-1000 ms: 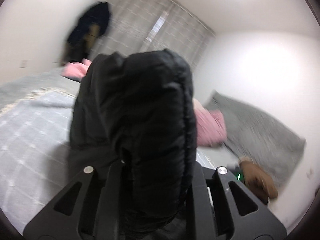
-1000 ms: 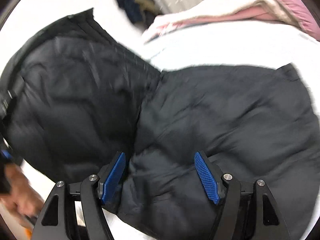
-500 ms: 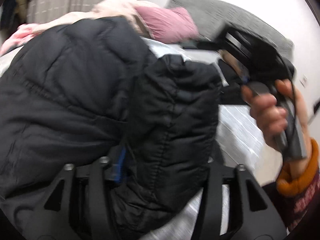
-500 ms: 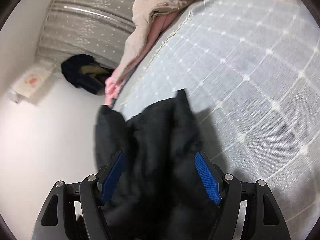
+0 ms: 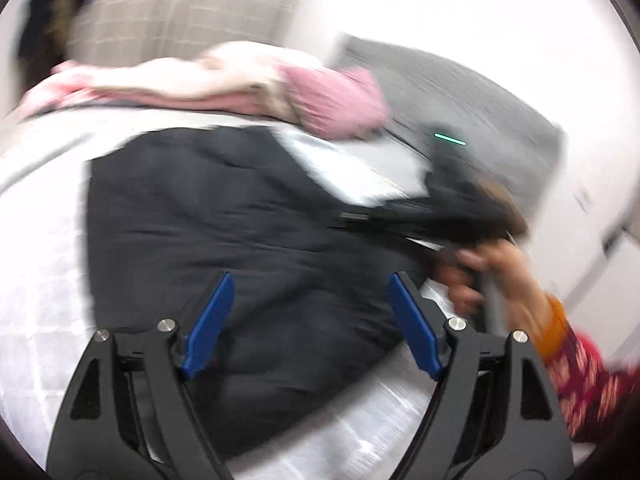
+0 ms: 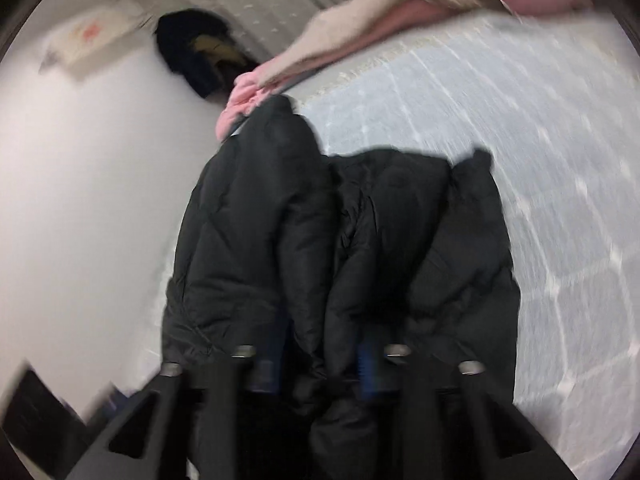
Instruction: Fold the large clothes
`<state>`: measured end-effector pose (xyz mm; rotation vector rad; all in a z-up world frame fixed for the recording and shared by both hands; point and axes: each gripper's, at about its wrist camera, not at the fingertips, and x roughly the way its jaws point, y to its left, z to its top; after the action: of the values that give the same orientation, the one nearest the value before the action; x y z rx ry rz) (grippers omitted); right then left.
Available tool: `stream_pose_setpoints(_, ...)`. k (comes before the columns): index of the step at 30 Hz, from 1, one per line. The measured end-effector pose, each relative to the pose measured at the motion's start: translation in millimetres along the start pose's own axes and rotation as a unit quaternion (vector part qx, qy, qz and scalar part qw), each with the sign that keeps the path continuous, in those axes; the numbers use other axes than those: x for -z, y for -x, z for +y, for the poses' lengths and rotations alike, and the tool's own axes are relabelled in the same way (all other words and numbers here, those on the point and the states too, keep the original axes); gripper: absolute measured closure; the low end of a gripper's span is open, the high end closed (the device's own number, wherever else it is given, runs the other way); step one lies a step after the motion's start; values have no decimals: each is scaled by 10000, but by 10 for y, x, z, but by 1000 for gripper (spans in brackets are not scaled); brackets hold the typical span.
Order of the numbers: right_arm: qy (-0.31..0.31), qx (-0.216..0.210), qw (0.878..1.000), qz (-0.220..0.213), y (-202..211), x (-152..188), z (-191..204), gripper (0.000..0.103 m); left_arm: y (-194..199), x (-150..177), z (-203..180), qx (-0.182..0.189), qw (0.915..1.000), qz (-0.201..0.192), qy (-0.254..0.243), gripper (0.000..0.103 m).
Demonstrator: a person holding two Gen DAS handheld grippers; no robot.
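**Black puffer jacket on bed: left jaws released, right jaws clenched on fabric**

The black puffer jacket [image 5: 224, 232] was a quilted, padded garment with a dull sheen. In the left wrist view it lay spread across the bed [image 5: 36, 264], which carried a pale cover with a white grid pattern. In the right wrist view the jacket [image 6: 280, 240] appeared bunched into thick vertical folds, rising from the gripper toward the far edge of the bed [image 6: 540, 160]. Both views were motion-blurred, so seams and closures could not be made out.

The left gripper [image 5: 310, 320] had its jaws spread wide, the blue pads [image 5: 208, 324] well apart. Nothing sat between them; the jacket lay beyond and beneath. Whether the pads touched the fabric could not be told.

The right gripper [image 6: 316, 368] had its jaws drawn close together with jacket fabric gathered between them. The pads were largely covered by folds of the garment. In the left wrist view the same gripper [image 5: 452, 200] was seen at the jacket's right edge, carried by the person's right hand [image 5: 488, 272], whose wrist bore an orange cuff.

A pink and cream blanket [image 5: 248, 84] lay heaped along the far side of the bed, with a grey pillow [image 5: 472, 96] against the wall behind it.
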<state>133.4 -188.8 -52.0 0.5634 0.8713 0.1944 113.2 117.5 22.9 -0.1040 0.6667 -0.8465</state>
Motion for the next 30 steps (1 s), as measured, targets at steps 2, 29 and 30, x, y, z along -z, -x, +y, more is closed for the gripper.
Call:
stream_pose_setpoints(2, 240, -133, 9989, -382, 244, 26, 123, 92, 40, -27, 264, -515, 9972, -198, 505, 23)
stream_pose_setpoints(29, -2514, -970, 9578, 1005, 15, 585, -1288, 19, -806, 842, 1346, 1112, 9015, 1044, 4050, 9)
stream_pose_setpoints(30, -2669, -1134, 9514, 1036, -76, 606, -1337, 19, -811, 888, 1355, 1202, 8968, 994, 4140, 9)
